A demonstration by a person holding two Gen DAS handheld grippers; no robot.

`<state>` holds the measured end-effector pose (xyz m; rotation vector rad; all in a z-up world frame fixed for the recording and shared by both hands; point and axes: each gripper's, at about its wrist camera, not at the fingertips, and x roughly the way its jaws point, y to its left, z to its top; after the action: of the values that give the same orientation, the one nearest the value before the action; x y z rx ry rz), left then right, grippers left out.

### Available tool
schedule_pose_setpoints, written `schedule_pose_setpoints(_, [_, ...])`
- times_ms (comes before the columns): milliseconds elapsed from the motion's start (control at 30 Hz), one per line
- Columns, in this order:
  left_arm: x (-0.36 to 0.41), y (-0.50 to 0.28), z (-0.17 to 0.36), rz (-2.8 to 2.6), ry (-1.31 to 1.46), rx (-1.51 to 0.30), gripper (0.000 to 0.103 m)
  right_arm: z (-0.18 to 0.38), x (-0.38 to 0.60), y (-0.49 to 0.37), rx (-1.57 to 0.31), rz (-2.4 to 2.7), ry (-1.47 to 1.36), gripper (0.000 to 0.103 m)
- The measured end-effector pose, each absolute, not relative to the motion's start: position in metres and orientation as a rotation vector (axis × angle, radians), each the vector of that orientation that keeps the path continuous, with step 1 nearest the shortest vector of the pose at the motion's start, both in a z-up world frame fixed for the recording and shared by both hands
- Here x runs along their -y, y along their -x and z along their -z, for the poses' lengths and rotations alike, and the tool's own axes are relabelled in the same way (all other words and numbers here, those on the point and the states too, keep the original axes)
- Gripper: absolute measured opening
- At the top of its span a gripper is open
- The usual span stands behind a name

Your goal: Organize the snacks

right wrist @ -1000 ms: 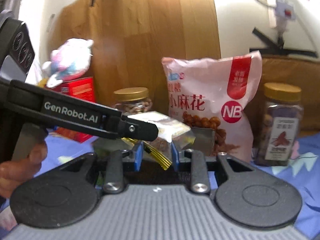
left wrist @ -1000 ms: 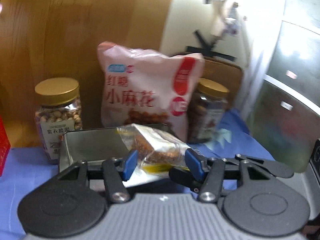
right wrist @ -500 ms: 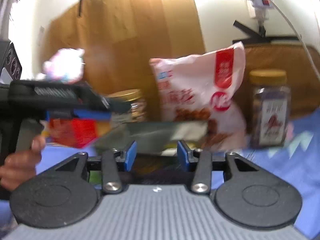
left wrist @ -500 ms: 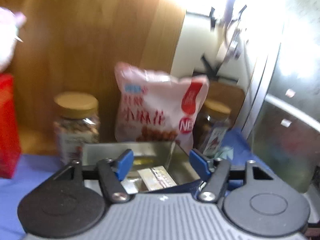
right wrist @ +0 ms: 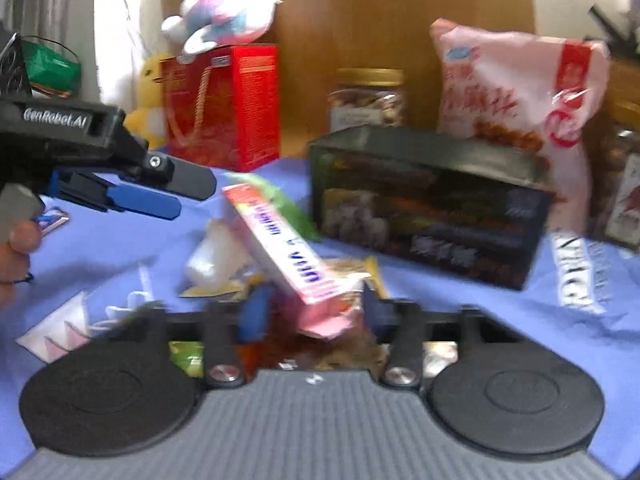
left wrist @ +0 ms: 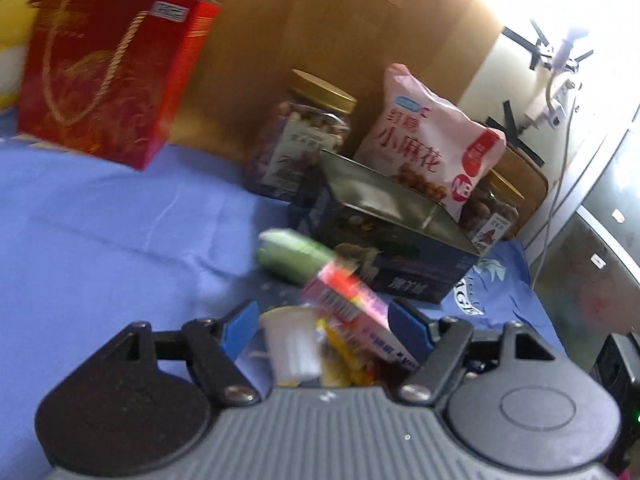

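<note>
On the blue cloth [right wrist: 120, 240] before the open tin [right wrist: 424, 204], loose snacks lie heaped; the right gripper [right wrist: 310, 312] holds a pink packet [right wrist: 280, 248] by one end, the left gripper [left wrist: 324, 324] hangs wide, so the packet could slip.

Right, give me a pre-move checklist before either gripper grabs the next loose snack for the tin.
1. Left gripper empty: ok, jaws wide open, nothing clamped.
2. Right gripper empty: cannot tell; the pink snack box sits between its fingers, and blur hides any contact.
3. Tin box open to receive snacks: ok, no lid on it.
4. Loose snacks within view: ok; the pink box, a white jelly cup and a green packet lie on the blue cloth in front of the tin.
5. Grippers apart from each other: ok in the right wrist view.
6. Image sharpness for aiming: not ok, both views are motion blurred.
</note>
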<state>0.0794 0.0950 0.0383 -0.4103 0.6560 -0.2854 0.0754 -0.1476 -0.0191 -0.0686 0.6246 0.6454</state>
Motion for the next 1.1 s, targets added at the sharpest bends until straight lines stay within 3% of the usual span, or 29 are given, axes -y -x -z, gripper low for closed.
schedule_pose_setpoints(67, [-0.106,-0.073,-0.036,0.275,0.422,-0.644,0.080,0.016,0.140,-0.065,-0.596,-0.679,0.086,0.025])
schedule_pose_setpoints(333, [-0.160,-0.039,-0.026,0.195,0.478,-0.607,0.084,-0.004,0.101,-0.009,-0.519,-0.862,0.160,0.025])
schedule_pose_setpoints(533, [-0.186,-0.023,-0.014,0.152,0.488,-0.606,0.085,0.005,0.074,-0.005,-0.565,-0.986,0.218,0.025])
schedule_pose_setpoints(767, [-0.184,-0.030,-0.001,0.122,0.463,-0.640,0.085,0.017,0.069,-0.001,-0.561,-0.804,0.280,0.027])
schedule_pose_setpoints(867, [-0.183,-0.031,0.002,0.133,0.473,-0.641,0.085,0.015,0.076,0.006,-0.541,-0.738,0.280,0.036])
schedule_pose_setpoints(1100, [-0.189,-0.014,-0.006,0.173,0.505,-0.607,0.085,-0.006,0.075,0.024,-0.462,-0.848,0.220,0.037])
